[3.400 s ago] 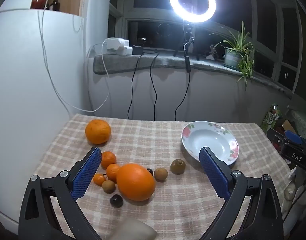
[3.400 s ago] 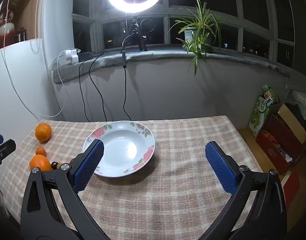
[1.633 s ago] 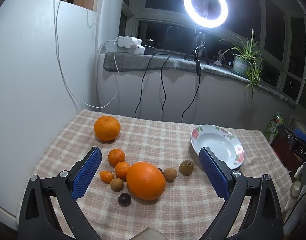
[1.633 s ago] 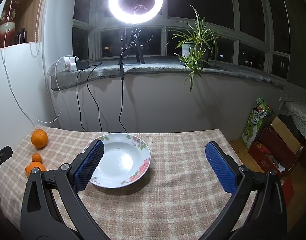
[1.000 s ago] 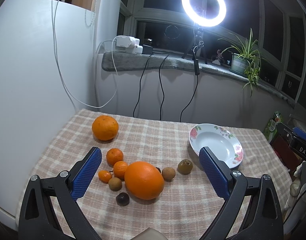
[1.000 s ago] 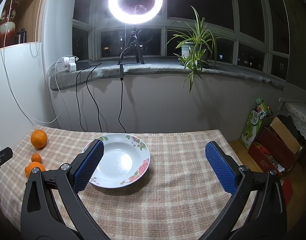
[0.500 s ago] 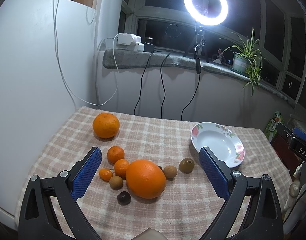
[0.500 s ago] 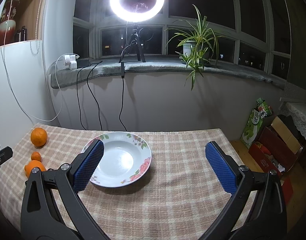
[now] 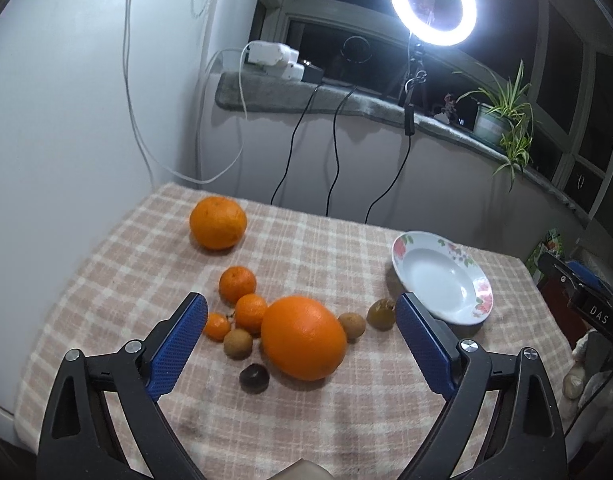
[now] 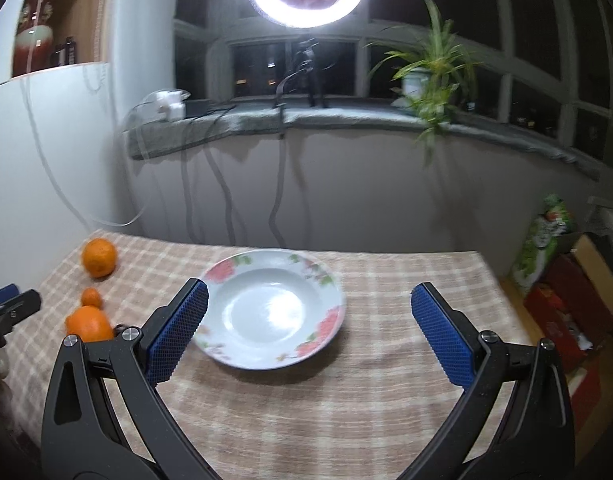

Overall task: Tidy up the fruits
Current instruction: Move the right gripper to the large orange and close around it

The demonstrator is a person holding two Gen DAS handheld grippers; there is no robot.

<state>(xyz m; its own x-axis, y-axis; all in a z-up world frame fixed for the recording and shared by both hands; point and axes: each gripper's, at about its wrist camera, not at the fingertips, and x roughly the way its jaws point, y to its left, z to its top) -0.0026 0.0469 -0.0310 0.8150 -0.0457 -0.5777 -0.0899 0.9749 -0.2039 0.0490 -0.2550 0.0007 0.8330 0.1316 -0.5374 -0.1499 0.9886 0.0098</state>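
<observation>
Both grippers are hanging over the checked tablecloth (image 9: 330, 256) with their jaws spread wide, neither one gripping anything. The left gripper (image 9: 302, 332) is hovering right above the fruit pile on the left side of the table: a big orange (image 9: 303, 338) is sitting between its blue pads, with three little tangerines (image 9: 237, 284) bunching up just left of it and a few small brown fruits (image 9: 237, 343) lying around it. Another orange (image 9: 218, 222) is sitting off by itself at the far left. The right gripper (image 10: 308, 330) is floating over the flowered plate (image 10: 326, 320), which is resting empty on the cloth, right of the pile. A ring light (image 9: 432, 2) is glaring from the windowsill.
</observation>
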